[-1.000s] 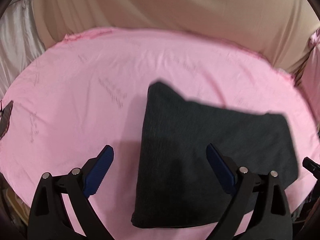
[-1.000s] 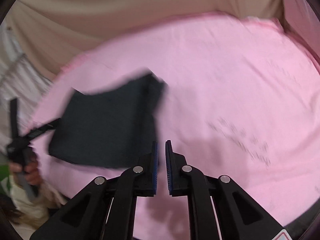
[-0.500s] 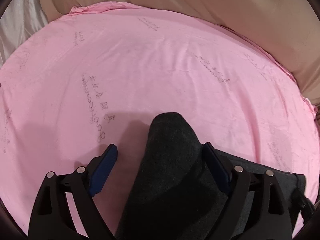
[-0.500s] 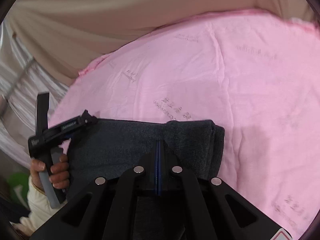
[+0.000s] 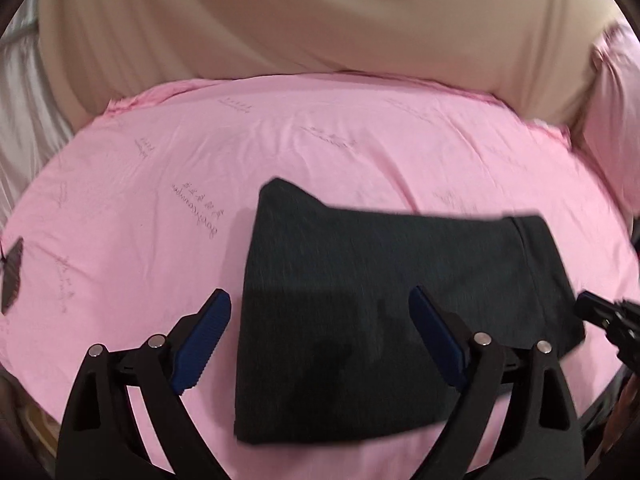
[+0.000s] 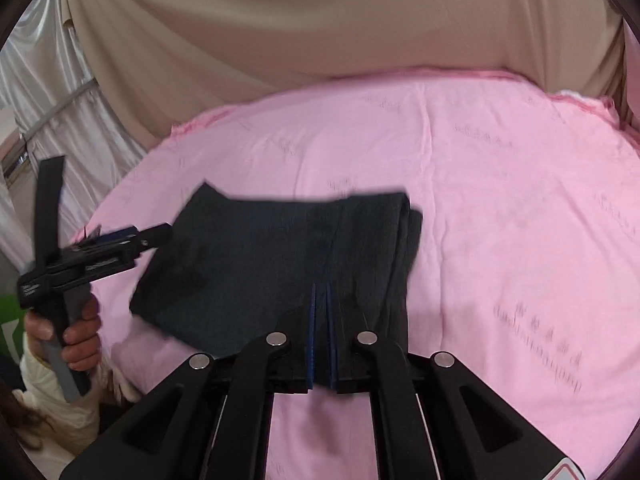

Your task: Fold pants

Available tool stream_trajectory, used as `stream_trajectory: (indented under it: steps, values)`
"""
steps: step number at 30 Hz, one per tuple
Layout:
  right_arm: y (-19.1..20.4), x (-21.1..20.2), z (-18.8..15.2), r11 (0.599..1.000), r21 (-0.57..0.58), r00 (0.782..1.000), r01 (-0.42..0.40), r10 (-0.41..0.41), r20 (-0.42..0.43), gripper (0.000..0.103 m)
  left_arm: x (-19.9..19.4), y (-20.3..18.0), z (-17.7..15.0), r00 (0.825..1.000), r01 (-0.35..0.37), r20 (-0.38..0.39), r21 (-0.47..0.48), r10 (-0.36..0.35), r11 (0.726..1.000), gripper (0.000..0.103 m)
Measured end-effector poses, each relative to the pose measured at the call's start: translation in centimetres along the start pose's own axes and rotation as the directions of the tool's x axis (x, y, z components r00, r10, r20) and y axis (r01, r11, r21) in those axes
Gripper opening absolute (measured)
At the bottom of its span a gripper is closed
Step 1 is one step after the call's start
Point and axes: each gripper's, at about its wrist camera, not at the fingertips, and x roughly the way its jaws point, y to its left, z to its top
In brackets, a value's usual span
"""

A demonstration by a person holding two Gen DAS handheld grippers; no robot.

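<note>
Pants: dark charcoal pants [image 5: 360, 312], folded into a compact, thick, roughly rectangular bundle; fine vertical fleck in the weave, slightly blurred in both views.
Fold edges: in the right wrist view the pants [image 6: 272, 256] show several stacked layers along their right side; the far left corner pokes up to a point.
Place: lying flat on the pink sheet [image 5: 360, 140], toward its near edge, with bare sheet all round.
Sheet: pink, lightly creased, with faint printed script.
Backdrop: beige drape [image 5: 320, 20] behind the sheet.
Left gripper [image 5: 320, 320]: blue-padded jaws spread wide, having just opened a little further; one finger is over bare sheet, the other over the pants; nothing gripped.
Right gripper [image 6: 321, 300]: jaws almost together, a thin gap between the blue pads, tips above the near edge of the pants; no cloth visibly pinched.
Hand [image 6: 76, 332]: wrapped round the left gripper's handle, cream sleeve below it.
</note>
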Motion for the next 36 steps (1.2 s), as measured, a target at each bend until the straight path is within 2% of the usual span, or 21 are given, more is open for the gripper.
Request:
stream_trajectory:
  steps: [1,4,7,10,14,18,20,22,23,24,25,26,28,29,30,31,32,33,34,35,36]
  values:
    - [-0.5,1.0,-0.7,0.999,0.003,0.999,0.039,-0.038,-0.020,0.000,-0.2,-0.4,-0.7,1.000,-0.018,-0.004,0.020,0.018,1.000,0.088]
    - [-0.8,0.2,-0.5,0.998,0.059,1.000,0.014,-0.014,0.000,0.002,0.7,-0.8,-1.9,0.997,-0.059,-0.041,0.033,0.061,0.998,0.088]
    - [1.1,-1.1,-0.4,0.999,0.008,0.998,0.036,-0.037,0.055,0.008,1.2,-0.8,-2.7,0.996,-0.053,-0.072,0.030,0.055,0.998,0.088]
    - [0.1,1.3,-1.5,0.995,0.024,0.995,0.096,-0.096,-0.015,0.013,1.6,-0.9,-3.5,0.994,-0.060,-0.091,0.023,0.062,0.998,0.088]
    - [-0.1,-0.3,-1.7,0.994,0.091,0.997,0.066,-0.068,0.028,0.014,1.4,-1.0,-4.0,0.993,-0.079,-0.084,0.031,0.082,0.996,0.088]
    - [1.4,-1.7,-1.4,0.996,0.032,0.995,0.080,-0.082,0.056,0.016,1.1,-0.7,-4.1,0.994,-0.067,-0.088,0.014,0.068,0.998,0.089]
    - [0.7,-0.7,-1.9,0.991,0.053,0.992,0.120,-0.121,0.020,0.022,1.0,-0.6,-4.2,0.993,-0.067,-0.093,0.008,0.068,0.998,0.089]
    - [-0.4,-0.5,-2.5,0.989,0.110,0.995,0.100,-0.101,0.011,0.038,0.5,-0.1,-4.3,0.995,-0.045,-0.094,-0.009,0.044,0.999,0.089]
    - [-1.0,-0.8,-2.7,0.987,0.144,0.997,0.073,-0.076,0.015,0.044,0.0,0.6,-4.4,0.996,-0.008,-0.093,-0.037,0.004,0.999,0.089]
    - [-1.4,-1.0,-2.9,0.985,0.164,0.998,0.052,-0.056,0.021,0.058,-0.4,1.4,-4.5,0.995,0.032,-0.094,-0.069,-0.039,0.997,0.094]
    - [-1.8,-1.1,-2.9,0.984,0.178,0.999,0.029,-0.035,0.028,0.067,-0.7,2.7,-4.6,0.990,0.093,-0.093,-0.121,-0.105,0.988,0.096]
    - [-2.2,-1.1,-2.8,0.982,0.190,0.999,0.009,-0.017,0.036,0.069,-0.6,3.5,-4.7,0.985,0.131,-0.095,-0.156,-0.147,0.979,0.097]
    - [-2.8,-0.7,-2.5,0.978,0.205,0.999,-0.031,0.023,0.041,0.081,0.9,5.7,-5.0,0.964,0.196,-0.125,-0.259,-0.234,0.946,0.097]
    - [-3.1,-0.1,-2.2,0.976,0.213,0.999,-0.044,0.038,0.030,0.082,1.7,6.3,-5.1,0.956,0.207,-0.141,-0.297,-0.257,0.932,0.095]
    - [-3.3,0.5,-2.0,0.974,0.218,0.998,-0.062,0.060,0.018,0.082,2.9,7.1,-5.4,0.943,0.222,-0.160,-0.347,-0.291,0.911,0.089]
    - [-3.5,1.4,-1.8,0.971,0.225,0.996,-0.083,0.084,0.005,0.082,3.0,7.3,-5.4,0.945,0.230,-0.142,-0.349,-0.293,0.909,0.087]
    - [-3.7,2.4,-1.6,0.965,0.240,0.994,-0.105,0.109,-0.004,0.082,3.0,7.1,-5.1,0.953,0.217,-0.133,-0.324,-0.272,0.921,0.062]
    - [-3.8,3.4,-1.5,0.959,0.251,0.991,-0.129,0.136,-0.014,0.079,3.2,6.8,-4.9,0.946,0.234,-0.147,-0.311,-0.290,0.921,0.053]
    - [-3.8,4.1,-1.4,0.956,0.260,0.989,-0.137,0.146,-0.017,0.062,3.4,6.6,-4.7,0.948,0.225,-0.153,-0.305,-0.281,0.925,0.049]
    - [-3.3,4.3,-0.9,0.964,0.232,0.991,-0.132,0.137,-0.007,0.052,3.5,6.2,-4.1,0.955,0.205,-0.153,-0.281,-0.255,0.938,0.039]
    - [-2.9,4.1,-0.3,0.964,0.220,0.987,-0.152,0.158,-0.010,0.032,3.3,6.1,-3.5,0.958,0.198,-0.151,-0.264,-0.243,0.944,0.031]
